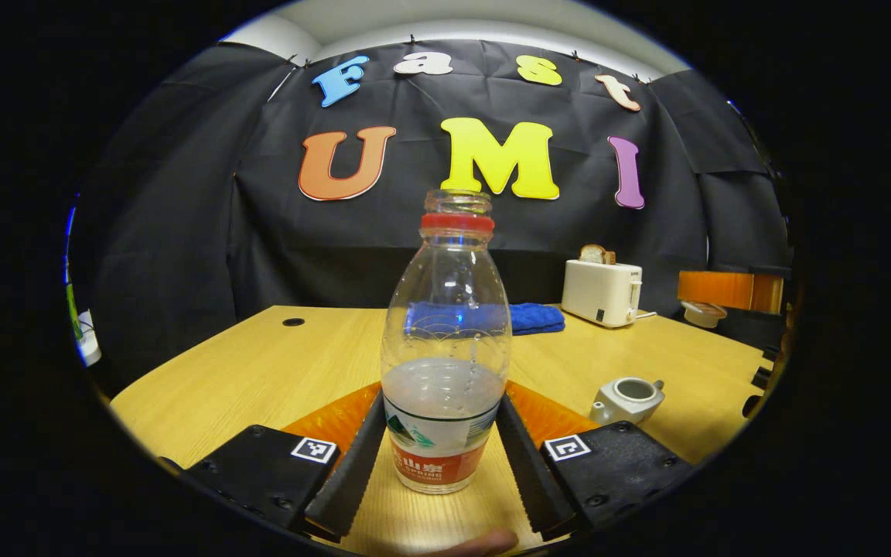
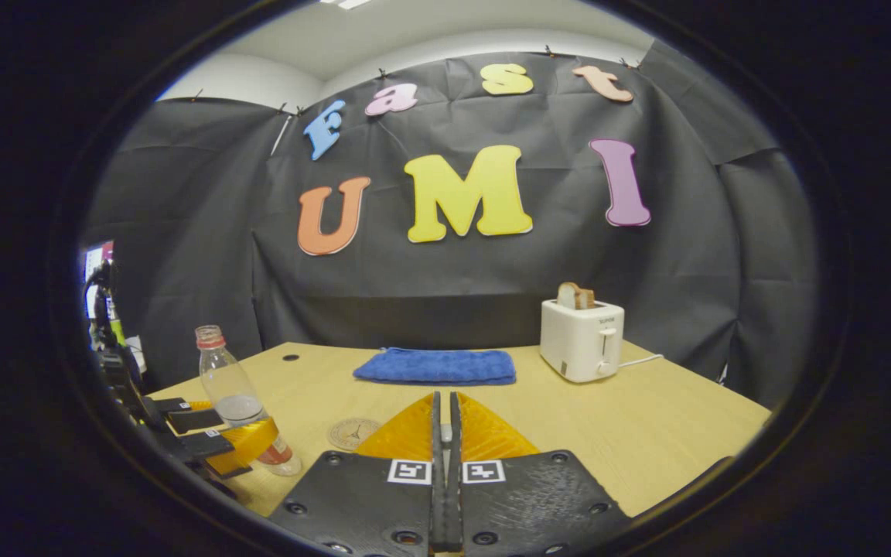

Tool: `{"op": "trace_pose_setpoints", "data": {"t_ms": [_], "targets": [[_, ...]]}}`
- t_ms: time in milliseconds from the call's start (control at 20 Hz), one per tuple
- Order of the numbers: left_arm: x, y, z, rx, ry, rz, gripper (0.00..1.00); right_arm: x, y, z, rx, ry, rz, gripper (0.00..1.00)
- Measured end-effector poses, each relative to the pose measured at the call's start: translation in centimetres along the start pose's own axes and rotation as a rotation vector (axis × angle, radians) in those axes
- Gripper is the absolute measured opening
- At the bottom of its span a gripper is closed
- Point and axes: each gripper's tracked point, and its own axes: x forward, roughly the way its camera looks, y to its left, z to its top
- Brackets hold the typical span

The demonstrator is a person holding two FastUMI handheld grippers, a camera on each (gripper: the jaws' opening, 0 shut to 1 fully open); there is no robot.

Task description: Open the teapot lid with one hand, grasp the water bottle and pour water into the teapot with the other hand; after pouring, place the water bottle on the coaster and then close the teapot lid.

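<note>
A clear water bottle [image 1: 445, 340], uncapped with a red neck ring and about a third full, stands upright on the wooden table [image 1: 260, 371]. My left gripper [image 1: 442, 394] is shut on its lower part, one finger on each side. The right gripper view shows the same bottle [image 2: 230, 387] and left gripper [image 2: 213, 433] at far left. The white teapot [image 1: 627, 398] sits lidless to the right. The right gripper [image 1: 728, 290] hovers at far right with the white lid [image 1: 702, 313] hanging under it. In its own view the right gripper [image 2: 443, 398] has its jaws nearly together. A round coaster [image 2: 353, 433] lies just left of them.
A folded blue cloth [image 2: 436, 365] lies at the back middle of the table. A white toaster [image 2: 581, 340] with bread in it stands back right, its cord trailing right. A fingertip [image 1: 484, 543] shows at the bottom edge of the left gripper view.
</note>
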Motion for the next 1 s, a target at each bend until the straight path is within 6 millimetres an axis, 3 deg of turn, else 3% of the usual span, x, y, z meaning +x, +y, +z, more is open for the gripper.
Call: {"op": "trace_pose_setpoints", "data": {"t_ms": [200,500,750,1000], "targets": [[-0.4,0.5,0.0,-0.019,0.039,0.013,0.8,-0.4,-1.7,-0.1,0.02,0.003,-0.021,0.0],[-0.9,2.0,2.1,0.129,0.048,0.096,0.79,-0.8,-3.9,-1.1,0.042,0.016,-0.046,0.0],[-1.3,2.5,3.5,0.417,0.05,0.187,0.78,-1.1,-5.5,-2.6,0.048,0.039,-0.051,0.0],[-1.2,1.6,3.0,0.72,0.08,0.205,0.78,-1.5,-6.7,-3.7,0.031,0.048,-0.066,0.0]]}}
